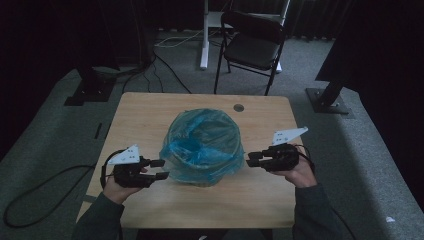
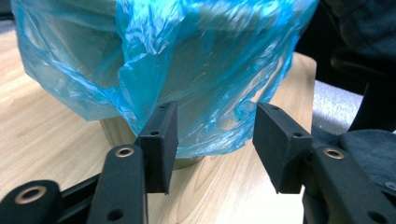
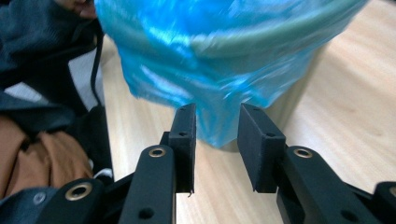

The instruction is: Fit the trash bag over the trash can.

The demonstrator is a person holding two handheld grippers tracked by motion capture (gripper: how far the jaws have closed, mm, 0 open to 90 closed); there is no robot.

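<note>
The left claw [image 1: 159, 169] stands spread and empty, its pads [image 2: 161, 140] just short of the blue bin liner [image 1: 200, 142] that hangs over a round waste bin [image 2: 114, 130] in the middle of the worktop [image 1: 150, 107]. The right claw [image 1: 254, 159] mirrors it from the opposite side, part spread with nothing between. Each points inward at the liner's draped skirt, both about equally near, so either could probably take it.

Lined bin [image 1: 202, 145] between both grippers
</note>
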